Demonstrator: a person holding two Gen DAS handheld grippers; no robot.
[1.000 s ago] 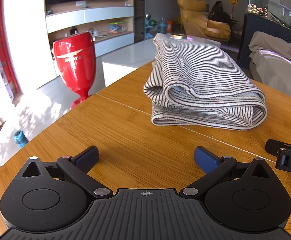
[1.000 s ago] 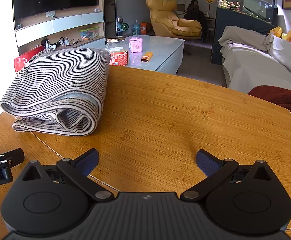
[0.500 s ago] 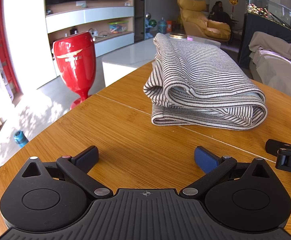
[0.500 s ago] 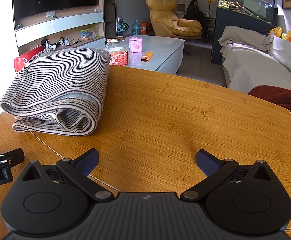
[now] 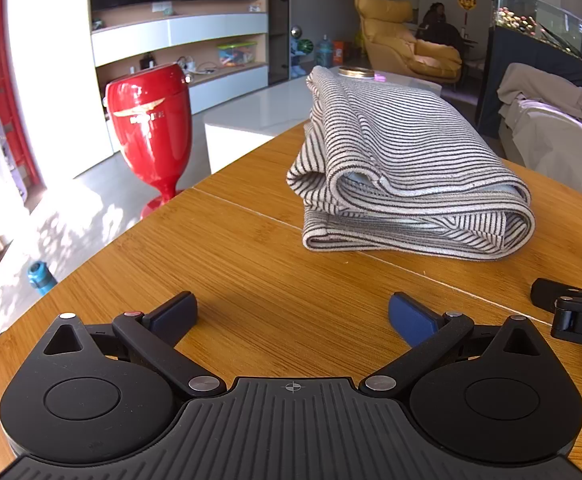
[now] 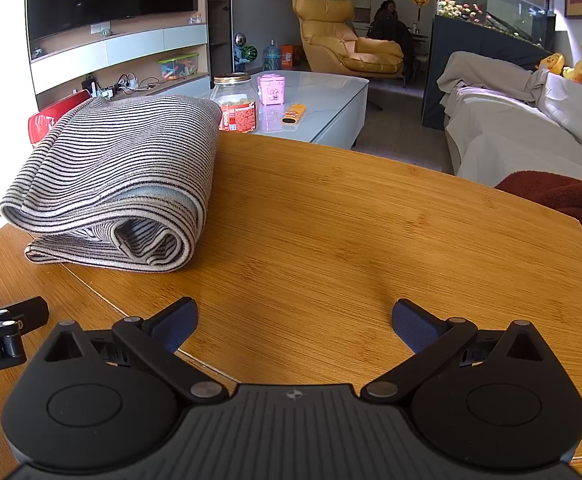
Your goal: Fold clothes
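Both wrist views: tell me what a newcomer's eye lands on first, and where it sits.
First comes the folded striped garment, lying in a thick bundle on the wooden table, ahead of both open grippers and touching neither. Next, the glossy red goblet-shaped stand on the floor beyond the table's left edge, and the yellow armchair far back in the room.

The black left gripper [image 5: 291,314] has its blue-padded fingers [image 5: 411,318] spread wide. The black right gripper [image 6: 294,322] does too. Nothing sits between either pair.

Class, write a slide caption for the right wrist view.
Open right gripper rests before a folded grey-and-black striped garment on the bamboo table.
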